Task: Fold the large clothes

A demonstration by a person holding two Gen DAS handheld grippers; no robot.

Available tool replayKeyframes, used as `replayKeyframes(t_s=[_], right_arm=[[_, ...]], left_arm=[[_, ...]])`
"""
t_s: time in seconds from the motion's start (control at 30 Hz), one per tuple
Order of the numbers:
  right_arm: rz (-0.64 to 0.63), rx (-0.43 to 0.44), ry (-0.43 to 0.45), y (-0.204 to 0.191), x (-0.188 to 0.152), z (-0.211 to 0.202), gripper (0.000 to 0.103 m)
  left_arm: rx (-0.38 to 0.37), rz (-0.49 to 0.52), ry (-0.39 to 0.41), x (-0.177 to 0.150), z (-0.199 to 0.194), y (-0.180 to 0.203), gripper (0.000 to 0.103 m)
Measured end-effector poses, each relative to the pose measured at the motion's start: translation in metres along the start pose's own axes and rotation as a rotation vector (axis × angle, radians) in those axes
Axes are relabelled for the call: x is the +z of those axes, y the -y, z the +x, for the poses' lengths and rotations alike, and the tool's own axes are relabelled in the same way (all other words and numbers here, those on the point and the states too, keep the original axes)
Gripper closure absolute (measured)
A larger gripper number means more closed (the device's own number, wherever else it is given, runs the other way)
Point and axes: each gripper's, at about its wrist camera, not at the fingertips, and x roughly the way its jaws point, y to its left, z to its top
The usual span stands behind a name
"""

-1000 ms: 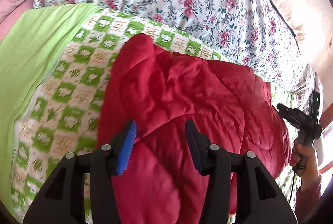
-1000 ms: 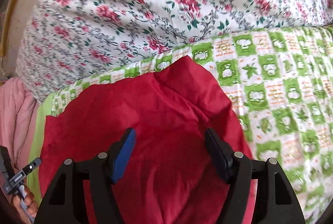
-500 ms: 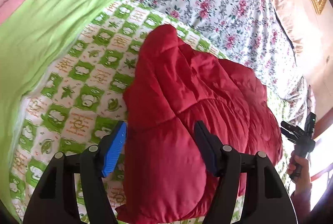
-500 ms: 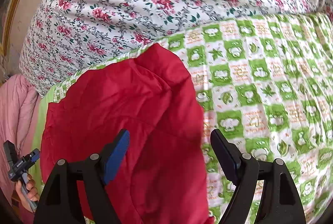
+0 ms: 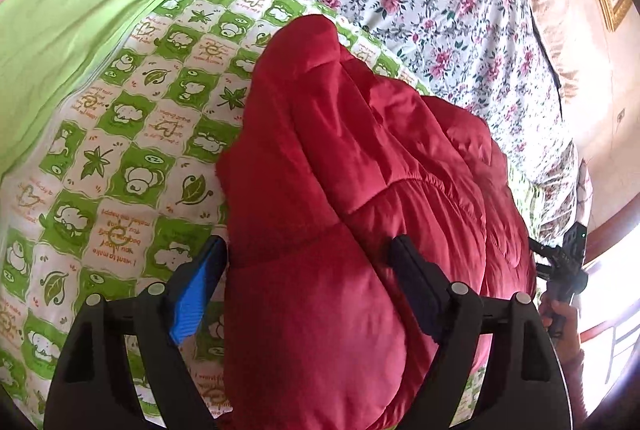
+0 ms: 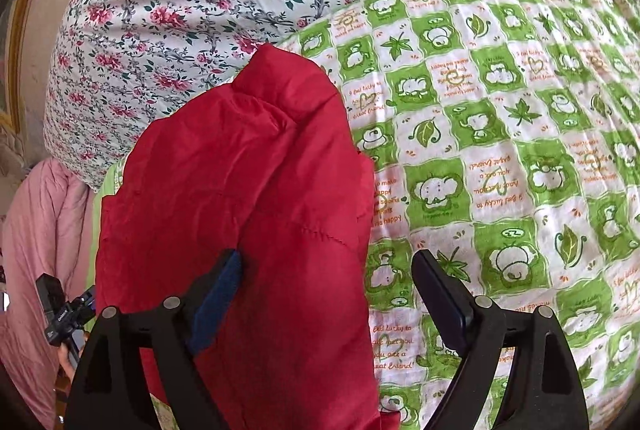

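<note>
- The red jacket [image 5: 352,214] is lying bunched and partly folded on the green checked quilt [image 5: 132,134], which is covering the bed.
- The left claw [image 5: 308,282] is hanging over the jacket's near end, jaws spread wide and holding nothing, with the blue pad [image 5: 196,294] sitting just beside the jacket's left edge.
- The right claw [image 6: 332,294] is likewise gaping wide and gripping nothing, straddling the jacket's [image 6: 240,198] right edge, one finger over red cloth, the other over the quilt [image 6: 500,150].
- A floral sheet [image 6: 192,2] is lying beyond the quilt, and pink bedding [image 6: 44,222] is bunching at the side.
</note>
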Motion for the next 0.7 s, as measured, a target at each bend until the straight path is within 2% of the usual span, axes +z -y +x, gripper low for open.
replayKeyframes(t_s=[0.33, 0.53, 0.7], right_arm=[[-0.006, 0.010, -0.008, -0.003, 0.000, 0.002, 0.013], [0.009, 0.034, -0.024, 0.000, 0.001, 0.007, 0.011], [0.039, 0.091, -0.051, 0.008, 0.002, 0.013, 0.010]], left_arm=[[-0.039, -0.014, -0.021, -0.001, 0.006, -0.004, 0.018], [-0.077, -0.039, -0.038, 0.000, 0.014, -0.011, 0.010], [-0.143, -0.084, -0.057, 0.000, 0.024, -0.023, 0.003]])
